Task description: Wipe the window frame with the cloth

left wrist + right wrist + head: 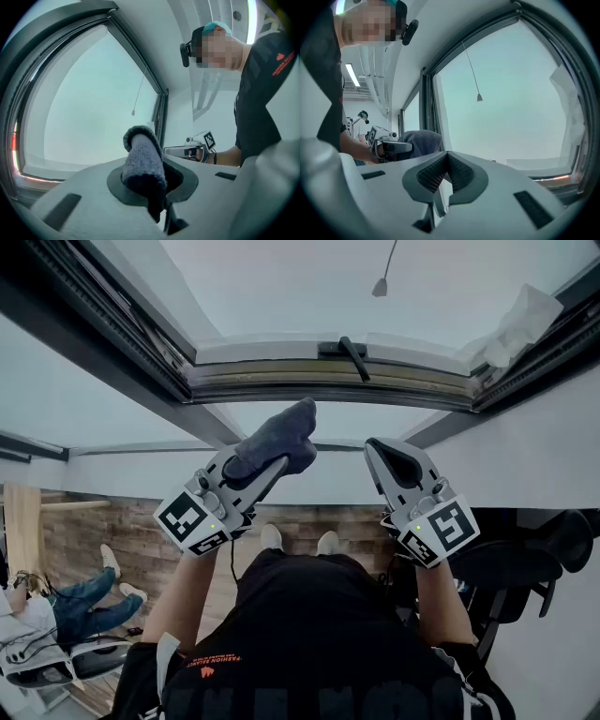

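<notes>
Cloth [279,439]: we noted it pinched in left claw [261,471], long axis pointing up at the window frame [281,381] above, not touching. Right claw [380,454] pressed together, empty, alongside.

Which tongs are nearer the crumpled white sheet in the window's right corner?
Right. The right tongs, empty, sit below and left of the white sheet; the left tongs, gripping the cloth, are farther to the left.

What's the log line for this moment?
left gripper: shut on cloth | right gripper: shut, empty | cloth: held up, no contact with frame seen
</notes>
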The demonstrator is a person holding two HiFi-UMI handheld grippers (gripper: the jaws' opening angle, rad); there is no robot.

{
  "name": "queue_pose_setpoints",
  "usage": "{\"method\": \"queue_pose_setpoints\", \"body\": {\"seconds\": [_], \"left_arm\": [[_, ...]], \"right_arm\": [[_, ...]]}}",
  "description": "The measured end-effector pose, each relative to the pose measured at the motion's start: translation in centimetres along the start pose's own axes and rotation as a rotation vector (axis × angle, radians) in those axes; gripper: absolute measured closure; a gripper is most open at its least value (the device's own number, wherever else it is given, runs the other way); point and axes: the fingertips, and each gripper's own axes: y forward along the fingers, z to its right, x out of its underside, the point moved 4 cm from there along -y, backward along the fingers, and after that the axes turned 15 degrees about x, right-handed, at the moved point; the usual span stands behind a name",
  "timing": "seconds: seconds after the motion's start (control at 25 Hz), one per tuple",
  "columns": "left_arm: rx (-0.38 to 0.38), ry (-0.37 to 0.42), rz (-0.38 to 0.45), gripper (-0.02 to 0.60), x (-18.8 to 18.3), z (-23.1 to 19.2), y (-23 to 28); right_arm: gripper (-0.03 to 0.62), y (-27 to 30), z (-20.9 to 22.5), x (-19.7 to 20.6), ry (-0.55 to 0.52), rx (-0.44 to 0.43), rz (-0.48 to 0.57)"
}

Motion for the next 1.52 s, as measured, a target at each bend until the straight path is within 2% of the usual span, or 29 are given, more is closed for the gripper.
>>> {"method": "queue_pose_setpoints", "body": {"seconds": [0.4,0.6,0.68,0.84,1.08,1.36,1.52], "left_arm": [[-0.053,-0.031,0.012,0.532,0.6,1.1,-0.8],[-0.127,-0.105,0.091,0.532,0.3,0.9,-1.3],[-0.146,-0.103,0.110,0.532,0.1,0.8,-1.2],[-0.174,-0.091,0.094,0.532,0.9,1.2,-0.9],[-0.189,-0.117,0.095,0.532,1.8,1.6,-1.3],[-0.230,-0.106,0.127,0.532,0.0,-3.3,-4.7],[-0.262,-0.042,0.136,0.532,-2.9,-6.9,-7.7]], "right_arm": [[0.589,-1.6,-0.3,0.5,0.042,-0.004,-0.019],[0.589,-2.2,0.2,1.0,0.085,-0.052,-0.048],[0.589,-2.2,0.6,0.8,0.079,-0.063,-0.039],[0.589,-2.7,0.9,1.2,0.067,-0.078,-0.037],[0.589,-2.9,0.4,2.2,0.092,-0.076,-0.064],[0.589,-0.5,-2.4,1.4,0.083,-0.033,-0.077],[0.589,1.2,-4.5,1.2,0.084,0.003,-0.082]]}}
